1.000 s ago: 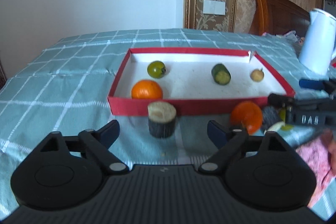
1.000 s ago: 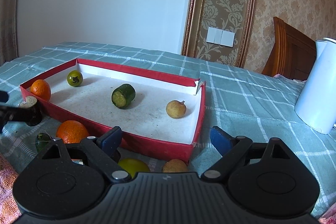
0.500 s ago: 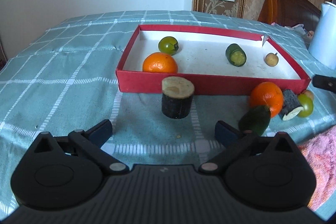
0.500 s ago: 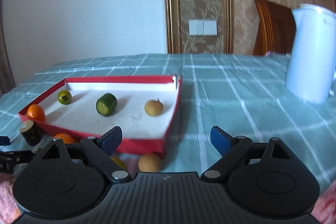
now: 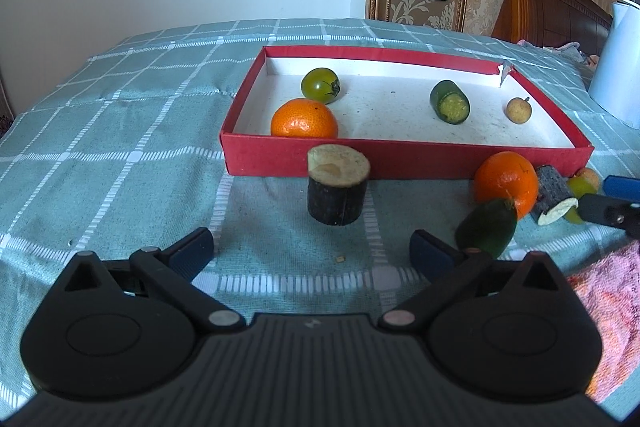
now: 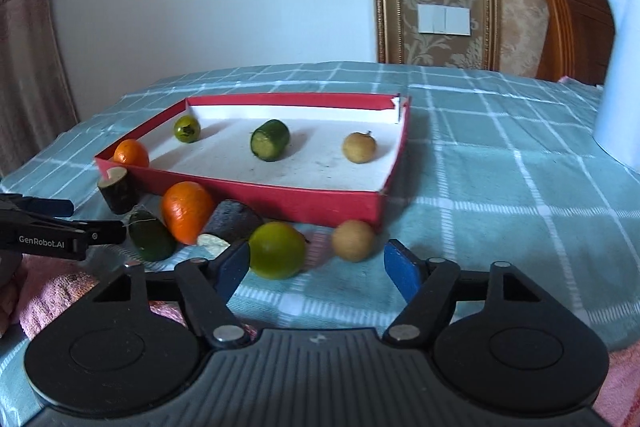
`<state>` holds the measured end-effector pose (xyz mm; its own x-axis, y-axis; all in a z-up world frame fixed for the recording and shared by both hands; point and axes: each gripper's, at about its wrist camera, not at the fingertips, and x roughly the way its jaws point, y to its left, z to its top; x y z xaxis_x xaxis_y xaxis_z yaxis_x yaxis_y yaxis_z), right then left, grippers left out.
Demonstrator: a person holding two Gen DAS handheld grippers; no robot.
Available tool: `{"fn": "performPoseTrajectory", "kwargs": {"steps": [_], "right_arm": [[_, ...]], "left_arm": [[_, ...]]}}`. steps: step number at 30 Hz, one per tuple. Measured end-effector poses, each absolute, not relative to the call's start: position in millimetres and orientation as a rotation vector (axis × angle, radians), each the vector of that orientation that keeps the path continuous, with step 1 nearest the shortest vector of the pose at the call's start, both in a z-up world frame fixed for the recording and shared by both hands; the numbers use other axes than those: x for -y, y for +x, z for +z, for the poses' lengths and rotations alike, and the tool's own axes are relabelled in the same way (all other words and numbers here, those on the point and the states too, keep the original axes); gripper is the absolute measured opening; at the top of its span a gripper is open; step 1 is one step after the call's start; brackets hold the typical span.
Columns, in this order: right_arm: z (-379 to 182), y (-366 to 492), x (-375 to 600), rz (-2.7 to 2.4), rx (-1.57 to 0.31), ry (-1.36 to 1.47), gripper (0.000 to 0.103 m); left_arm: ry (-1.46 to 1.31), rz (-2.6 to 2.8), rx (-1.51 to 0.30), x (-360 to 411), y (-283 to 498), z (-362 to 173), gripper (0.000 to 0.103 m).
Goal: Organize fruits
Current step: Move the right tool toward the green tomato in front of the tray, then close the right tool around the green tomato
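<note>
your right gripper (image 6: 316,265) dropped toward round lime-green fruit (image 6: 277,249) and small tan fruit (image 6: 353,240), jaws closing, gripping nothing; left gripper (image 5: 312,251) released, wide.

Tomato (image 5: 320,85) behind mandarin (image 5: 304,118) in tray (image 5: 404,159); stump (image 5: 338,189) before it.
</note>
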<state>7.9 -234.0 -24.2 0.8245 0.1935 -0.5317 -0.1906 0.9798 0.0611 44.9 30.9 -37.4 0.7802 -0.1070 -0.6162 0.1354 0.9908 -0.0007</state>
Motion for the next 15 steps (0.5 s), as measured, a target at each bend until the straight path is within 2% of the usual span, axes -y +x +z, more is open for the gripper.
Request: {"fn": "performPoseTrajectory", "kwargs": {"steps": [2, 7, 9, 15], "right_arm": [[-24.7, 8.4, 226.5, 0.221, -0.563, -0.032, 0.063], [-26.8, 12.7, 210.9, 0.223, -0.546, -0.13, 0.059], [-27.3, 9.5, 205.3, 0.23, -0.545, -0.154, 0.046], [-32.5, 15.0, 202.4, 0.249, -0.575, -0.154, 0.042]], "left_arm": [[0.046, -0.131, -0.663, -30.7, 45.0, -37.5, 0.103], [0.044, -0.131, -0.663, -30.8, 45.0, -37.5, 0.103], [0.042, -0.132, -0.662, -30.3, 45.0, -37.0, 0.103], [0.04, -0.132, -0.662, -28.7, 44.8, -36.7, 0.103]]}}
